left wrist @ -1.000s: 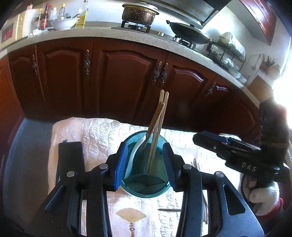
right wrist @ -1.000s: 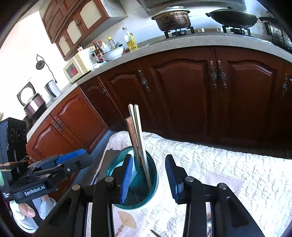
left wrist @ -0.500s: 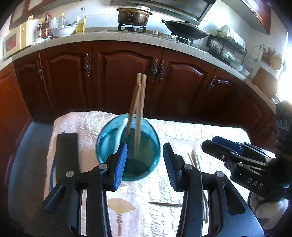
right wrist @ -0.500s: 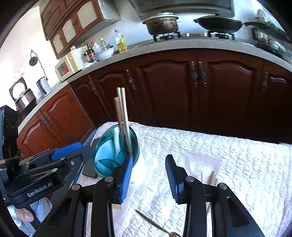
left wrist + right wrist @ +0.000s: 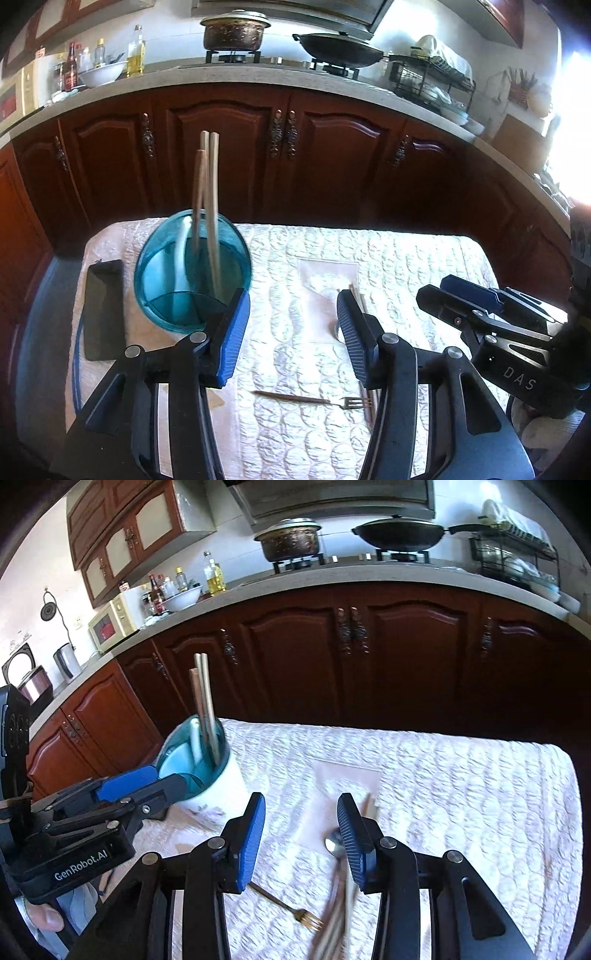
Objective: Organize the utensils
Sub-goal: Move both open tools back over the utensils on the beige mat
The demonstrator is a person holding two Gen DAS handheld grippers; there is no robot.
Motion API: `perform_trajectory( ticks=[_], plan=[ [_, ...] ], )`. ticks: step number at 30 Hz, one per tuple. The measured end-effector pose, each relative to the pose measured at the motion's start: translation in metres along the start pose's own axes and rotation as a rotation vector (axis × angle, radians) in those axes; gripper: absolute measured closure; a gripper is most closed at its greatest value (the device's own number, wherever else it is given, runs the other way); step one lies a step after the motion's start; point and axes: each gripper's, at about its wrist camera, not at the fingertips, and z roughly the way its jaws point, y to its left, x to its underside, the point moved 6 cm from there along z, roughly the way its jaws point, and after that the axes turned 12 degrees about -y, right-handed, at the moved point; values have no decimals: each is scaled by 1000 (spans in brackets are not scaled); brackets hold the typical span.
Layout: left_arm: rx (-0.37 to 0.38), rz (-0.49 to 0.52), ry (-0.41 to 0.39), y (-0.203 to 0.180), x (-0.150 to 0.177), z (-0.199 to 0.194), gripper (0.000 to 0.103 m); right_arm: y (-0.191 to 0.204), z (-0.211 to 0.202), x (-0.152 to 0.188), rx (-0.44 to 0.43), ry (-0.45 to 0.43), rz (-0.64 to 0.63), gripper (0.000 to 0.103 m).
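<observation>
A teal utensil holder [image 5: 192, 273] [image 5: 199, 771] stands at the cloth's far left, holding wooden chopsticks [image 5: 210, 206] [image 5: 203, 701] and a white spoon [image 5: 181, 251]. My left gripper [image 5: 291, 299] hangs just right of the holder, its jaws opening with nothing between them. My right gripper [image 5: 301, 801] hovers over the cloth's middle, its jaws also opening, empty. Below it lie a small fork [image 5: 288, 908] [image 5: 314, 400], a metal spoon [image 5: 334, 843] and loose chopsticks [image 5: 343, 904] [image 5: 360, 299]. Each gripper shows in the other's view: the right gripper [image 5: 461, 302], the left gripper [image 5: 162, 786].
A white quilted cloth [image 5: 406, 266] covers the table. A flat black object [image 5: 103, 306] lies left of the holder. Dark wooden cabinets [image 5: 369, 657] run behind the table under a counter with a pot [image 5: 291, 542] and a wok [image 5: 402, 533].
Both grippers have shifted right, away from the holder, which now sits to their left instead of between the fingers. The left jaws have widened. Fork and spoon have come into view.
</observation>
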Motion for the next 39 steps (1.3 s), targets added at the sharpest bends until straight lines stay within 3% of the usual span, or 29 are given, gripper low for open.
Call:
perform_trajectory(
  ticks=[22,39],
  plan=[
    [62,23,53,-51,24,5,54,-53,-30,25,114,12,53,63],
    [95,-68,155,-38,50,20,54,-67,-19,39,135,57,54,61]
  ],
)
